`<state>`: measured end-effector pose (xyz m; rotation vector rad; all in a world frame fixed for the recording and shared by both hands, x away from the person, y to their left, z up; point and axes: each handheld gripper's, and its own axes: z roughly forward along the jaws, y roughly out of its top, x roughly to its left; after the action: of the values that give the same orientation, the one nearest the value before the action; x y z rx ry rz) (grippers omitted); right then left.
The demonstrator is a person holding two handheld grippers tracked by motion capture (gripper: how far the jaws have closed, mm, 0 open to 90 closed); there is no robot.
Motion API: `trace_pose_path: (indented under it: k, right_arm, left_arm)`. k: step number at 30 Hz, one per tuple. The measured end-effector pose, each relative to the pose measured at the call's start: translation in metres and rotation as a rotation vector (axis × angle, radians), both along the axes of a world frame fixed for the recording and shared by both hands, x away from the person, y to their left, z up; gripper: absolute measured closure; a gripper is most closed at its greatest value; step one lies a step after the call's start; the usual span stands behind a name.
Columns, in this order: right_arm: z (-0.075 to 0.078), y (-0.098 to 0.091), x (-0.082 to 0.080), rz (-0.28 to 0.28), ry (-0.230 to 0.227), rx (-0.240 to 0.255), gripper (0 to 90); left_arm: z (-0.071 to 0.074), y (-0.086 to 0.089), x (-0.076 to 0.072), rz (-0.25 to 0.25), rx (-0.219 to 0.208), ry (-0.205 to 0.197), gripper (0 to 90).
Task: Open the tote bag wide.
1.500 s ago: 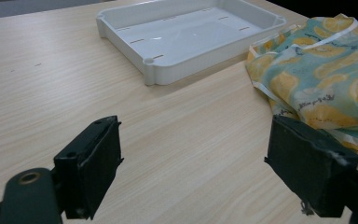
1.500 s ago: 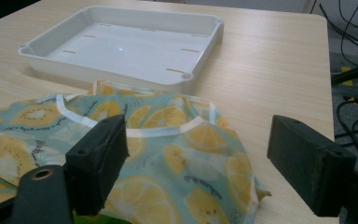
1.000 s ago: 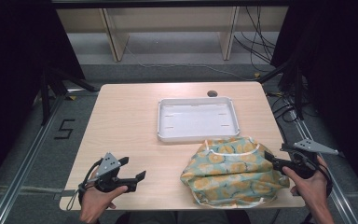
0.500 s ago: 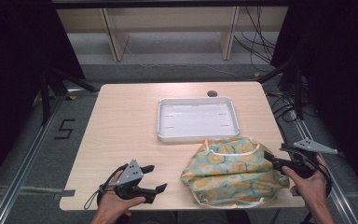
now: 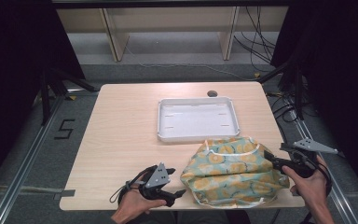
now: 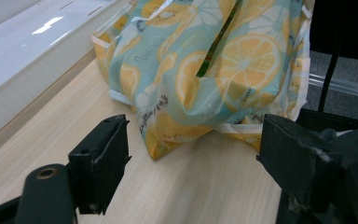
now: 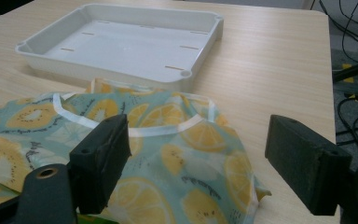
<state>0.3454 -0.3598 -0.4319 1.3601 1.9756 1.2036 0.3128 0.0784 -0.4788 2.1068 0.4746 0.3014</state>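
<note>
Fruit-print bag sits lower right on your wood table, below white tray; left gripper and right gripper both released, grey floor around.

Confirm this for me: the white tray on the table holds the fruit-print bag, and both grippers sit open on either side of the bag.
Wrong about the tray. In the high view the white tray holds nothing; the fruit-print bag lies on the table in front of it. The rest stands: left gripper and right gripper sit open on either side of the bag.
</note>
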Motion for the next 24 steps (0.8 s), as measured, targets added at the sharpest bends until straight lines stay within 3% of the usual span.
trace_pose_path:
  k: [6, 8, 9, 11, 13, 14, 16, 18, 19, 24]
  right_arm:
    - [0.000, 0.000, 0.000, -0.004, 0.003, 0.003, 23.0]
    - [0.000, 0.000, 0.000, 0.004, 0.003, -0.001, 23.1]
    - [0.000, 0.002, -0.001, -0.017, 0.023, 0.024, 23.1]
    - [0.000, 0.002, -0.001, -0.015, 0.023, 0.010, 23.1]
    - [0.000, 0.002, -0.001, -0.011, 0.027, 0.019, 23.2]
    - [0.000, 0.002, -0.001, -0.018, 0.027, 0.026, 23.3]
    - [0.000, 0.001, 0.000, -0.010, 0.010, 0.013, 23.3]
    - [-0.001, -0.001, 0.001, 0.013, 0.011, 0.000, 23.5]
    - [-0.001, -0.001, 0.001, 0.007, -0.006, 0.005, 23.5]
    - [-0.001, -0.001, 0.001, 0.006, 0.000, 0.000, 23.5]
  left_arm:
    - [-0.005, -0.011, 0.010, -0.007, 0.000, -0.008, 26.7]
    - [-0.006, -0.015, 0.014, -0.020, -0.001, -0.015, 34.9]
    - [-0.007, -0.017, 0.016, -0.034, -0.002, -0.013, 34.9]
    - [-0.008, -0.021, 0.020, -0.058, -0.028, -0.013, 45.8]
    - [-0.010, -0.023, 0.022, -0.075, -0.027, -0.018, 59.7]
    - [-0.010, -0.023, 0.024, -0.050, -0.044, -0.009, 72.1]
    - [-0.009, -0.022, 0.026, -0.046, -0.058, -0.019, 83.2]
    - [-0.005, -0.019, 0.027, -0.037, -0.071, -0.033, 87.6]
    - [-0.001, -0.015, 0.029, -0.055, -0.055, -0.063, 88.0]
    - [0.007, -0.006, 0.029, -0.035, -0.052, -0.044, 88.2]
